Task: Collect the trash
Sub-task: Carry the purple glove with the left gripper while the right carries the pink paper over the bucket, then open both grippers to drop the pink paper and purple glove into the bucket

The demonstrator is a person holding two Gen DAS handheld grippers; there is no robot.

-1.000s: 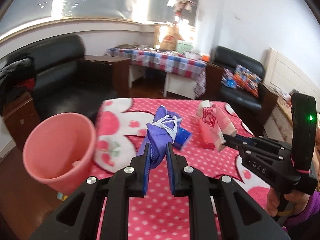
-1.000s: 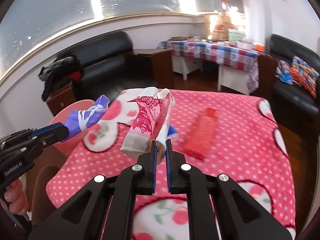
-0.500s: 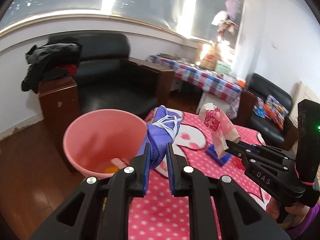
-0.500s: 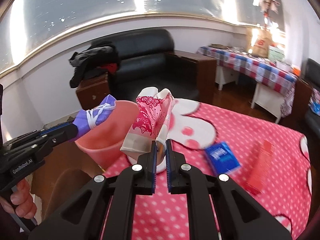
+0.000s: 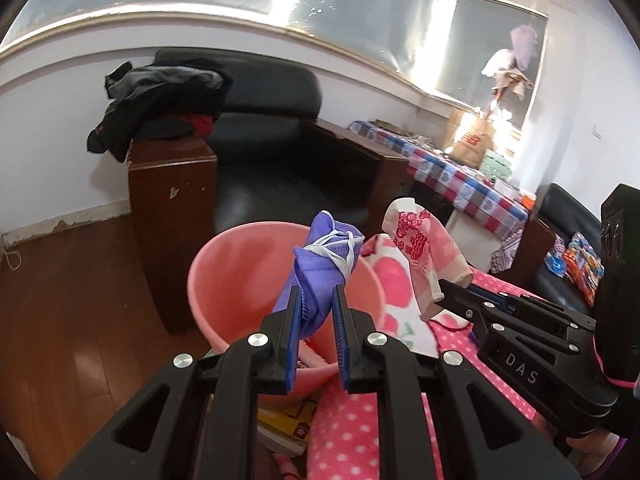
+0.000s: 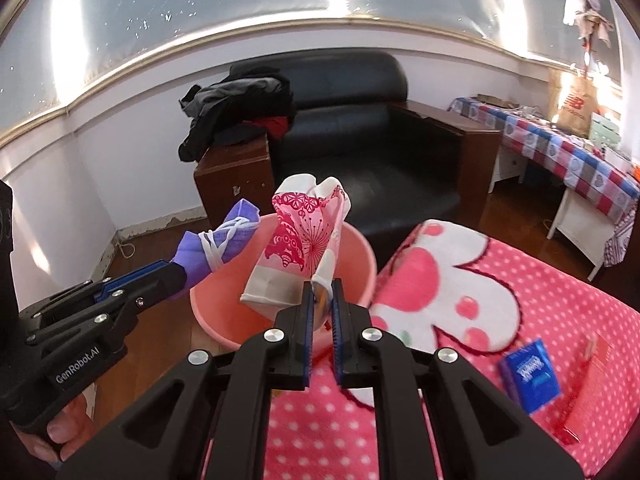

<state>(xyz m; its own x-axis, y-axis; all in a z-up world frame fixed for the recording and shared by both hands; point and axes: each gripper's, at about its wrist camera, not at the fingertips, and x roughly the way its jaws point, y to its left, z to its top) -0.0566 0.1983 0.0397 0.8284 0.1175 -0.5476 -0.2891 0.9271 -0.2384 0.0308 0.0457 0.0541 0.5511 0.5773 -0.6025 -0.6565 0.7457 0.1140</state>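
The left tongs point(image 5: 316, 320) are clamped on a rolled purple mask point(image 5: 320, 272) bound with its white straps, and the right tongs point(image 6: 321, 312) are pinched nearly closed on the lower corner of a pink patterned paper bag point(image 6: 304, 256); both pieces hang over the mouth of the pink bin point(image 5: 240, 276), which stands on the wooden floor just beside the edge of the counter with its pink dotted cloth point(image 6: 500, 280). The risk, as I judge it, is in the release: the bag is wide and stiff and held only by a corner, so it could catch the bin's rim and tip out onto the floor, and the mask sits close to the near rim. The two tongs are near each other above the opening, so opening them together could make them knock. A brown cabinet point(image 5: 168, 200) flanks the bin; room is freer above. A blue packet point(image 6: 530, 376) and a red box point(image 6: 580, 392) lie on the counter.
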